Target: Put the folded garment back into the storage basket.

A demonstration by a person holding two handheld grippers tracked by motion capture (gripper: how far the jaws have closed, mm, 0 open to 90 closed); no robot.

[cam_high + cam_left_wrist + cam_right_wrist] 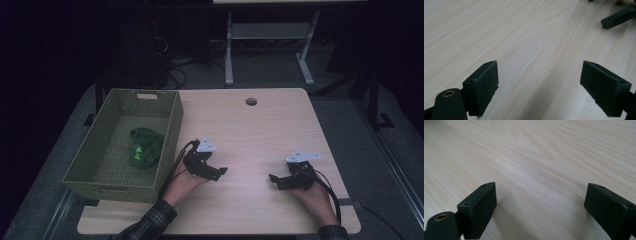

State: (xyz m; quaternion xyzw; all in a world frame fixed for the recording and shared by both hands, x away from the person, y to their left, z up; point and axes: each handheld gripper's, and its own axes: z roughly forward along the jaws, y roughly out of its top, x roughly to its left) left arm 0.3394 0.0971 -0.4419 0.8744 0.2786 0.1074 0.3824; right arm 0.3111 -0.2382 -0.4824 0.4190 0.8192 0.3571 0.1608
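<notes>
High view first: both claws sit low over the bare table (260,130), wide apart, nothing between either set of jaws. Left claw (216,172) released, jaws spread, as the left gripper view shows with plain wood between the pads (484,85). Right claw (276,180) released too, its pads (480,205) gaping over empty grain. The green cloth (145,146) lies crumpled in the basket (172,127), off to the left claw's outer side and slightly ahead of it, over the basket's near wall. It's a bunched heap, so no clear long axis. Left claw is plainly nearer; the right is well apart, across the table. My read: any reach for it belongs to the left.
</notes>
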